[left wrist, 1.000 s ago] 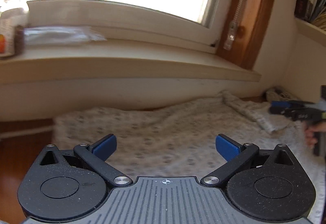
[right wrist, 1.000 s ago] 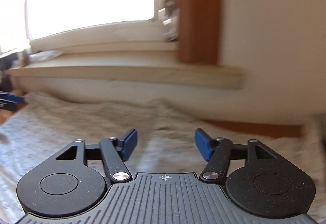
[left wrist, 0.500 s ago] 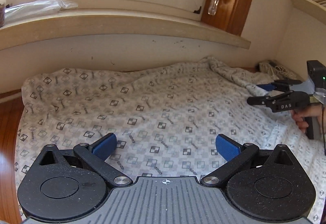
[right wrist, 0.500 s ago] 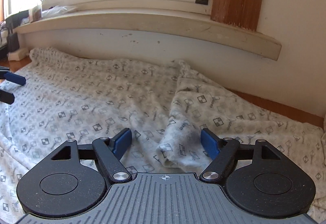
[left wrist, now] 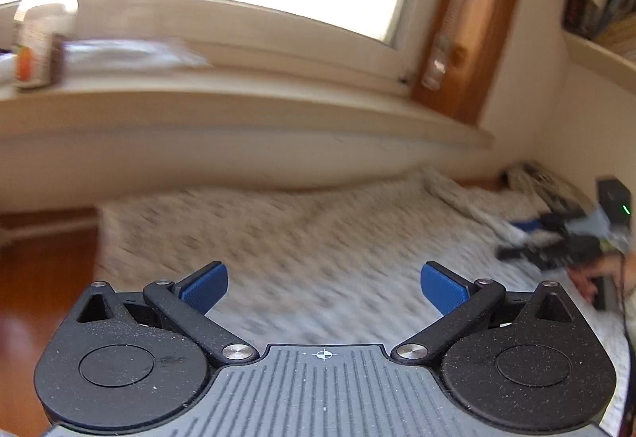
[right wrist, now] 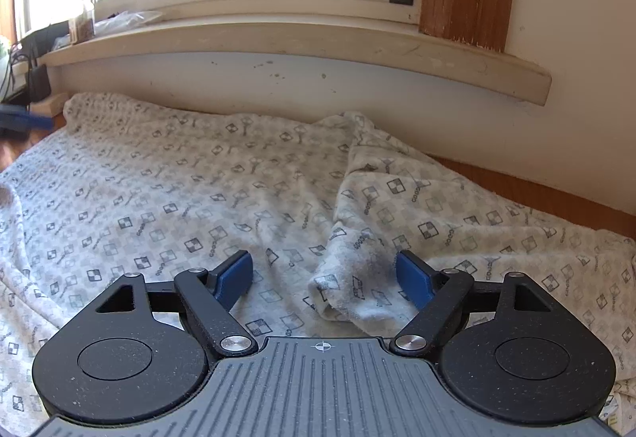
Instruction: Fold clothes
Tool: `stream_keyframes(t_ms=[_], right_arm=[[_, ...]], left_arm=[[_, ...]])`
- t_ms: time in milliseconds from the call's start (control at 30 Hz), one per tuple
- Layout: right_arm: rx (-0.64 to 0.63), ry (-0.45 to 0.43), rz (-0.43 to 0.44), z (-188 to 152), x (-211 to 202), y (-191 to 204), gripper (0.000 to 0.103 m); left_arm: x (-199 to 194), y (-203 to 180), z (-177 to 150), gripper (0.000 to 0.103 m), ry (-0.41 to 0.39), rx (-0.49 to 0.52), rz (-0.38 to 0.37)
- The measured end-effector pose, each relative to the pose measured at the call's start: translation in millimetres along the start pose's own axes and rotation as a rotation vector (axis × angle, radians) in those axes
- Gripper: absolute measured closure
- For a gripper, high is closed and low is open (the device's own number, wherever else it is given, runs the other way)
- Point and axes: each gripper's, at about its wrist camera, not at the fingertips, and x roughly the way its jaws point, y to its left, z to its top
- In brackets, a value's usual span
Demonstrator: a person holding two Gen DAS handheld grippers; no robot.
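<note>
Patterned garment (right wrist: 222, 198) spread flat below windowsill (right wrist: 302, 39), fold ridge near right. My left claw (left wrist: 324, 288) and right claw (right wrist: 325, 280) both apart, empty, above cloth.

Both tongs (left wrist: 324, 288) (right wrist: 325, 280) — black linkage arms, silver screws, blue ribbed pads (right wrist: 235, 274), grey ridged base.

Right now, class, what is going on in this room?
A person holds a gripper in each hand over a patterned white garment spread on a wooden surface below a windowsill. The left gripper and right gripper are both open and hold nothing. A bunched fold lies just ahead of the right gripper. No folding shows yet.
</note>
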Motion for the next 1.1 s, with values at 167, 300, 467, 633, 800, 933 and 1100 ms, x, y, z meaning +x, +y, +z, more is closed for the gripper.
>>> stream_keyframes(t_ms=[167,300,467,633,800,933,1100], right_arm=[[-0.003,-0.001,-0.005,0.4,0.5,0.4,0.024],[-0.004,-0.001,-0.005,0.5,0.6,0.4,0.024],[-0.005,-0.001,-0.008,0.9,0.6,1.4,0.024],[-0.006,-0.002,-0.01,0.8,0.3,1.8,0.024],[-0.007,-0.002,-0.009,0.5,0.2,1.5,0.023],[-0.007,-0.016,-0.013,3.5,-2.2,0.6,0.023],[-0.01,-0.073,-0.024,15.8,-11.2,-1.9,0.022]], left_arm=[[-6.2,63.0,17.4,0.002,-0.023,-0.058,0.124],[-0.5,88.1,16.5,0.031,-0.022,-0.099,0.12],[12.4,79.9,16.7,0.067,0.005,-0.028,0.126],[5.3,75.7,19.5,0.102,-0.081,0.012,0.159],[-3.2,79.8,29.6,0.102,-0.178,0.012,0.223],[7.3,81.1,27.7,0.096,-0.132,0.01,0.218],[7.7,83.4,23.5,0.06,-0.121,0.003,0.191]])
